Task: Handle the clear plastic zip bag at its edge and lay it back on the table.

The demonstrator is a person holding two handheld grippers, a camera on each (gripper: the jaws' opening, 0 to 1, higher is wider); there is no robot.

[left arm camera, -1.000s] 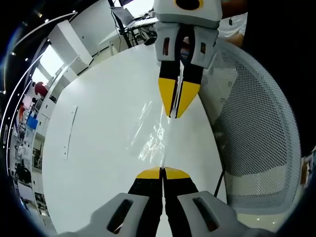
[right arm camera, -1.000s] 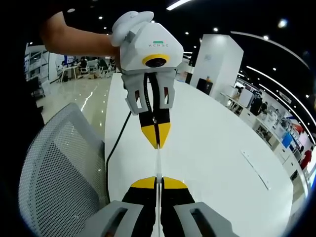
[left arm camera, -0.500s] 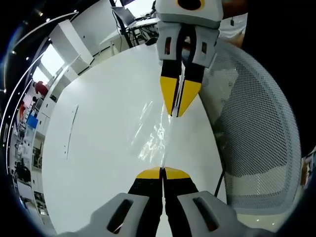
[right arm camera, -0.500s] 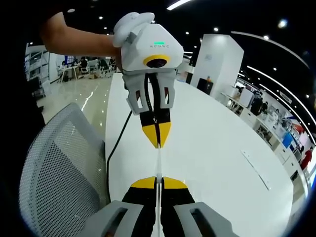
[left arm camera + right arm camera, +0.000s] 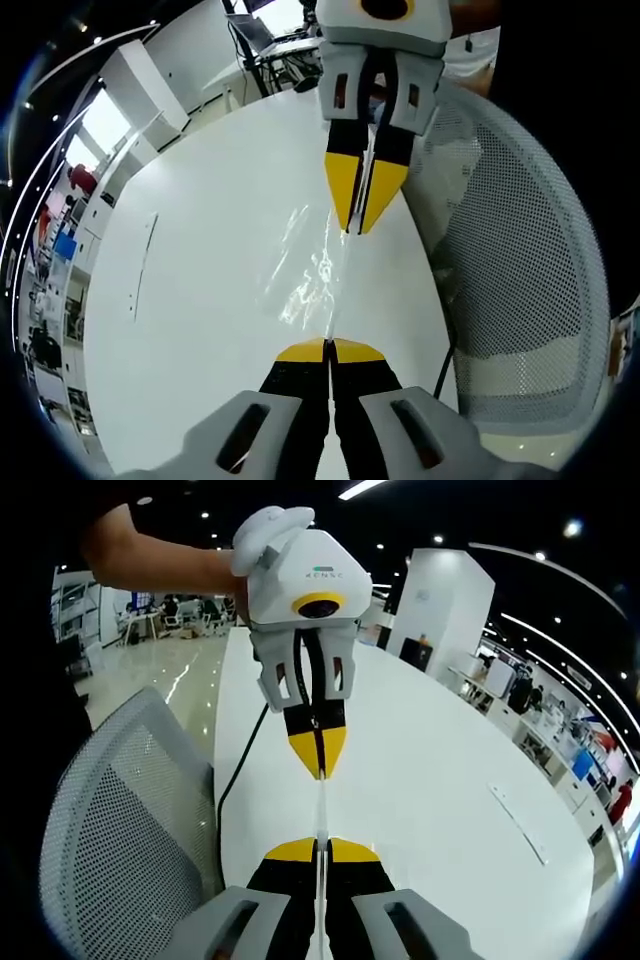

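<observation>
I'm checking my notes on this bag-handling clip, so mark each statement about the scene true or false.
1. Both grippers are shut on the bag. True: the left gripper and the right gripper each pinch one end of it.
2. The bag lies crumpled in a heap on the table. False: it is stretched between the two grippers.
3. A mesh chair stands beside the table. True.
4. The table is dark wood. False: it is white.
5. The bag is opaque black. False: it is clear.
</observation>
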